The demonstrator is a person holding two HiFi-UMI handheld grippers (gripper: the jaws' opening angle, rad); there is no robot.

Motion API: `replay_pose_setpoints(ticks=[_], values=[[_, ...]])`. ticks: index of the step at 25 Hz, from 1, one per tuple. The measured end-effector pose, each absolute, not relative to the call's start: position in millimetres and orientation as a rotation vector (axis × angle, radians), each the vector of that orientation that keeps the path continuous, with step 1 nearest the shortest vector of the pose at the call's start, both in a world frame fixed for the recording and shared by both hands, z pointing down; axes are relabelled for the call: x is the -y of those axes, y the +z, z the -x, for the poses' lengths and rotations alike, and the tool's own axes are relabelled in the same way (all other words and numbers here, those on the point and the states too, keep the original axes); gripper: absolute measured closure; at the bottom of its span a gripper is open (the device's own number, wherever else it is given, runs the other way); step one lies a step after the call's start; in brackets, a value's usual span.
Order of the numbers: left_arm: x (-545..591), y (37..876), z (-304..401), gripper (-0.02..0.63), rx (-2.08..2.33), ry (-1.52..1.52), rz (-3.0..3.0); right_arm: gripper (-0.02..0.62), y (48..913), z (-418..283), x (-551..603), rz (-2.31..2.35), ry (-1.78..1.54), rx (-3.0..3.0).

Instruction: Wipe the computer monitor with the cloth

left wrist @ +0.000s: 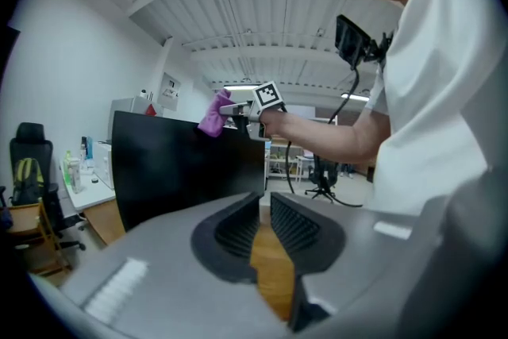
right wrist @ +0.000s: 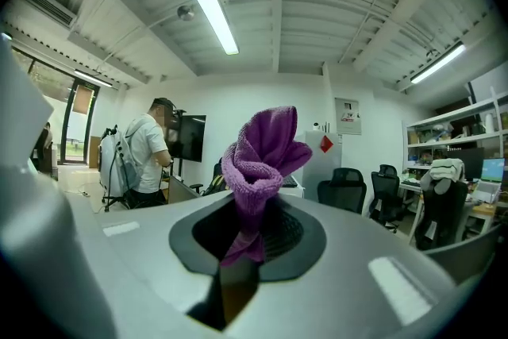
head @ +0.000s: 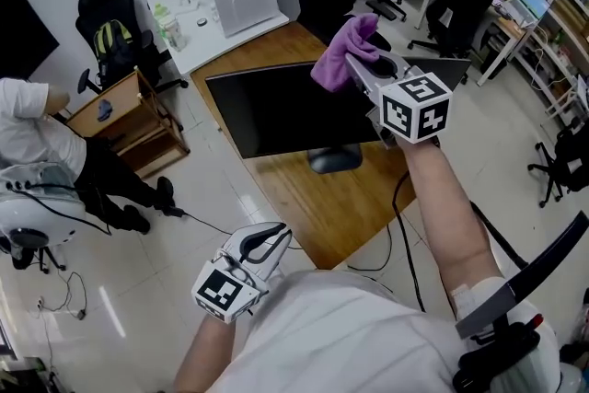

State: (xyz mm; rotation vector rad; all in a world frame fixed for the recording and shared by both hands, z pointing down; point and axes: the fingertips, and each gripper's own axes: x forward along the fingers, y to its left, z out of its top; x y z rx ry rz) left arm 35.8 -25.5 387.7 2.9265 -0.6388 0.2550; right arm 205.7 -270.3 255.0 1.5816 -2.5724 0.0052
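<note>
Now: one monitor [head: 276,110], one cloth [head: 345,51], two hand-held grippers [head: 274,241] [head: 357,71].

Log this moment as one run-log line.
right gripper: shut on purple cloth | cloth: at monitor top edge, contact unclear | left gripper: shut, empty, held low

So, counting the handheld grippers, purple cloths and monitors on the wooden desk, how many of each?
Grippers: 2, the left gripper and the right gripper
Purple cloth: 1
Monitor on the wooden desk: 1
Total: 4
</note>
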Motion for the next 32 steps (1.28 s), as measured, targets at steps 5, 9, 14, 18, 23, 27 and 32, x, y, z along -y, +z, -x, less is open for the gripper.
replay_pose_setpoints(ticks=[5,9,14,18,23,27,32], values=[[25.3,387.5,-49.9,0.541,0.615,0.259,-2.922,0.545,255.7,-233.3,267.2,-1.627,0.009,2.550],[27.7,393.4,-57.7,0.541,0.599,0.269,-2.946,0.545,255.3,-253.3,266.4,-1.661,0.014,2.539],[27.1,389.6,-73.8,0.541,0.565,0.308,-2.948,0.545,254.9,-279.3,262.6,-1.700,0.020,2.525],[28.3,394.4,-84.1,0.541,0.560,0.283,-2.976,0.545,255.7,-302.1,257.8,-1.739,0.024,2.509],[26.1,390.1,-103.6,0.541,0.522,0.322,-2.956,0.545,255.6,-332.0,253.3,-1.782,0.024,2.482],[24.0,391.9,-118.6,0.541,0.498,0.310,-2.966,0.545,256.9,-356.1,247.4,-1.815,0.022,2.460],[24.6,391.5,-136.5,0.541,0.494,0.307,-2.970,0.545,256.9,-388.7,241.9,-1.856,0.026,2.430]])
